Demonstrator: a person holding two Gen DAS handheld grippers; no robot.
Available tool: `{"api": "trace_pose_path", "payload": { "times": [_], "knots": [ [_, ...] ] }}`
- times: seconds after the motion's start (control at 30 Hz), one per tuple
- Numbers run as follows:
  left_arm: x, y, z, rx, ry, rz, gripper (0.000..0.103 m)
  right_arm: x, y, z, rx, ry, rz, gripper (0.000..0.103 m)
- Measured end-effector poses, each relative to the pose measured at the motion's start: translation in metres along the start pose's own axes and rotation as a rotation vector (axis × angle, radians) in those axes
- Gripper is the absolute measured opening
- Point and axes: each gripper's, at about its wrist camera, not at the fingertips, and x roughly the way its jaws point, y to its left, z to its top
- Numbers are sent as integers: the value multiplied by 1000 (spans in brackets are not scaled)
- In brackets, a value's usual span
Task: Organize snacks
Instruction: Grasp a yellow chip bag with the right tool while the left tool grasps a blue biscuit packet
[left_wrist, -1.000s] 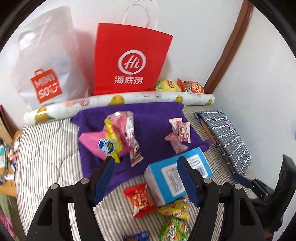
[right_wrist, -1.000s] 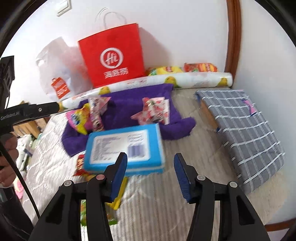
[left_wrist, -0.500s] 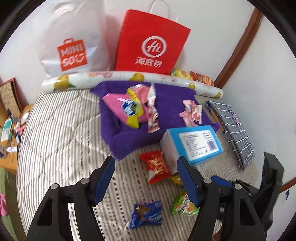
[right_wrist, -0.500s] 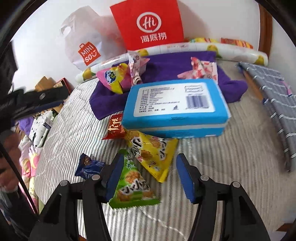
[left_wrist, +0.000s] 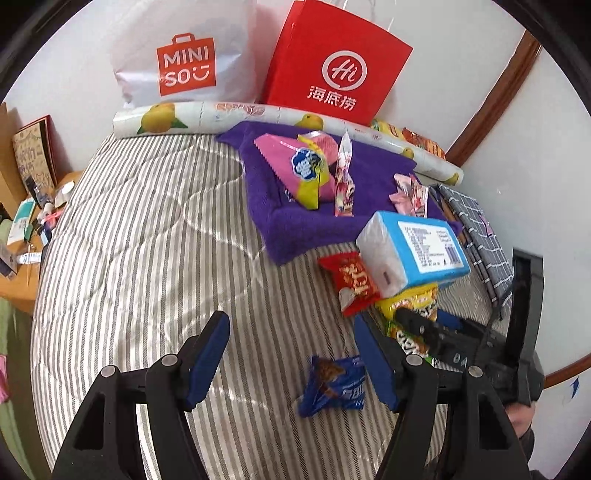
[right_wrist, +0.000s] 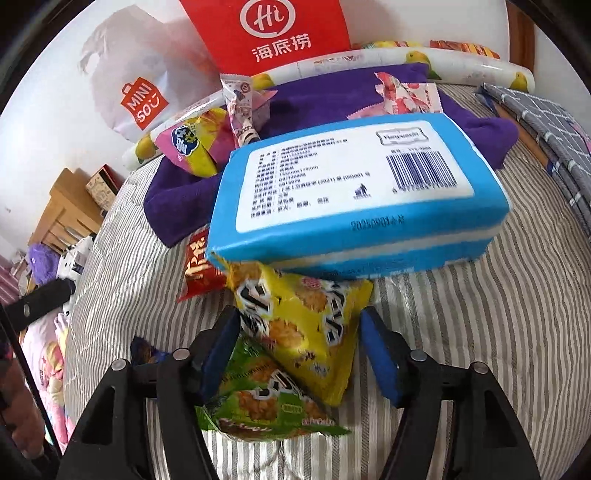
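While its jaws have just been opening, the right gripper is spread astride a yellow triangular foil snack packet, unpinched, pointing toward the camera. The left gripper is spread, empty, beside a blue wrapper.
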Motion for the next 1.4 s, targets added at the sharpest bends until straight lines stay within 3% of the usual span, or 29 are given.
{"api": "trace_pose_path", "payload": {
  "times": [0.1,0.23,0.57,0.73,1.0,1.07,1.17,1.4],
  "knots": [
    [3,-2,-9,12,14,0,68,1,2,1,-21,-16,-8,67],
    [9,-7,-20,24,37,9,68,-5,4,0,-39,-44,14,59],
    [31,-27,-50,52,104,-10,68,-52,-12,-8,-19,-135,82,59],
    [44,-40,-60,67,134,-15,68,-78,-27,-14,-25,-180,62,59],
    [52,-57,-61,114,72,89,66,-97,-54,-30,-32,-195,8,59],
    [55,-66,-63,158,64,144,66,-97,-59,-35,-35,-194,-4,59],
    [57,-73,-69,208,36,231,58,-95,-66,-42,-47,-188,-34,59],
    [52,-60,-65,94,24,208,45,-86,-81,-55,-39,-147,-37,59]
  ]
}}
